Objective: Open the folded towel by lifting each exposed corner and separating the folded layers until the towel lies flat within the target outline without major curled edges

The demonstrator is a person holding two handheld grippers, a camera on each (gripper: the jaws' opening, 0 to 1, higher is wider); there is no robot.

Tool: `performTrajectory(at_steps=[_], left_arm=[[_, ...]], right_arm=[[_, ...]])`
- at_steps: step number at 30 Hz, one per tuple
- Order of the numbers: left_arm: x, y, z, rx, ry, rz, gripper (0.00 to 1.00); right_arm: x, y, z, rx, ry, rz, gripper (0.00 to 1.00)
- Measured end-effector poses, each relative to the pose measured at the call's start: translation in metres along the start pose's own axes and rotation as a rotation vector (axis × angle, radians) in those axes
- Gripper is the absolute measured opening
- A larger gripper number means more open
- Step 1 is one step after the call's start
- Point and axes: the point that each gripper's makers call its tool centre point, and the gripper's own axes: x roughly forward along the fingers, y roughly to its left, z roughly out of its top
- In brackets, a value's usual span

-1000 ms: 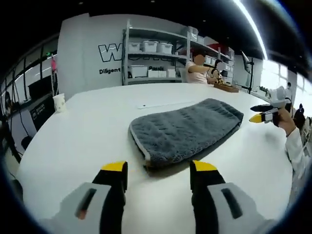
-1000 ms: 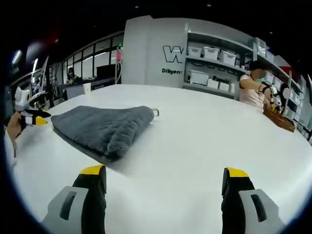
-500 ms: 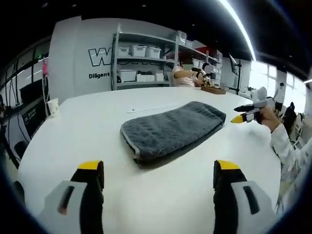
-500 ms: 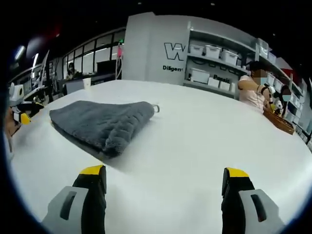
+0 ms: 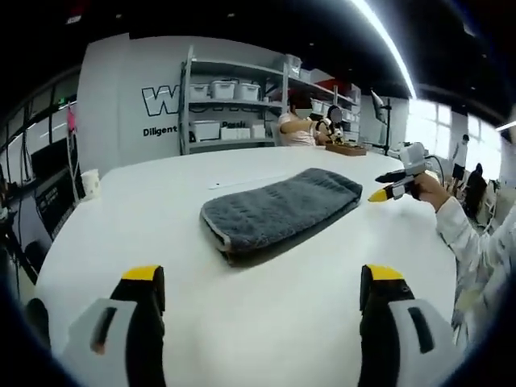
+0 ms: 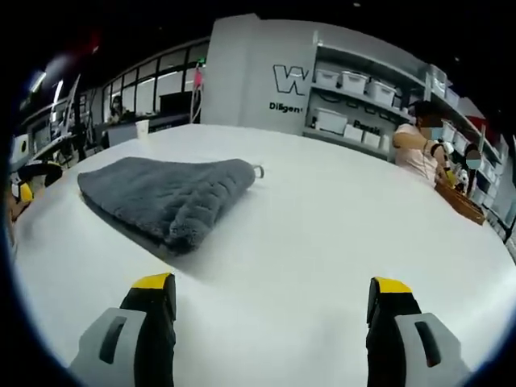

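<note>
- left gripper view: folded grey towel [image 5: 278, 211] lies on the white worktop [image 5: 242, 306], well ahead of the left hand-held gripper [image 5: 262, 278], jaws spread wide and empty; a paper cup [image 5: 90, 182] stands at the far edge.
- right gripper view: right hand-held gripper [image 6: 274, 290] likewise wide apart, empty; a small loop [image 6: 258, 171] shows at the towel's end.

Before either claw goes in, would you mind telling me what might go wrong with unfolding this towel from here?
1. The grey folded towel lies in thick stacked layers; a claw closing at its near edge may pinch several together, so it drags rather than opens.
2. Both the left claw and the right claw are open and well short of it, and the small hanging loop could snag a tip.
</note>
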Motion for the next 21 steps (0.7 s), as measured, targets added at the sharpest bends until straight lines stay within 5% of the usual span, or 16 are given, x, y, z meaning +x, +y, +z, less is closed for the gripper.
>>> performTrajectory(at_steps=[2, 3, 5, 15, 21], left_arm=[[0.0, 0.002, -0.002, -0.003, -0.001, 0.007, 0.99], [0.0, 0.004, -0.013, 0.03, 0.055, 0.017, 0.99], [-0.002, 0.003, -0.009, -0.011, 0.017, 0.006, 0.97], [-0.006, -0.002, -0.004, 0.007, 0.01, -0.021, 0.96], [-0.01, -0.003, -0.004, 0.007, 0.008, -0.03, 0.96]], right_arm=[[-0.003, -0.005, 0.007, 0.018, -0.038, -0.012, 0.99], [-0.003, -0.006, 0.007, 0.017, -0.038, -0.014, 0.99], [-0.002, -0.007, 0.007, 0.014, -0.037, -0.015, 0.99], [-0.002, -0.014, 0.005, 0.038, -0.041, -0.028, 0.99], [-0.006, 0.009, 0.022, -0.023, -0.058, 0.014, 0.99]])
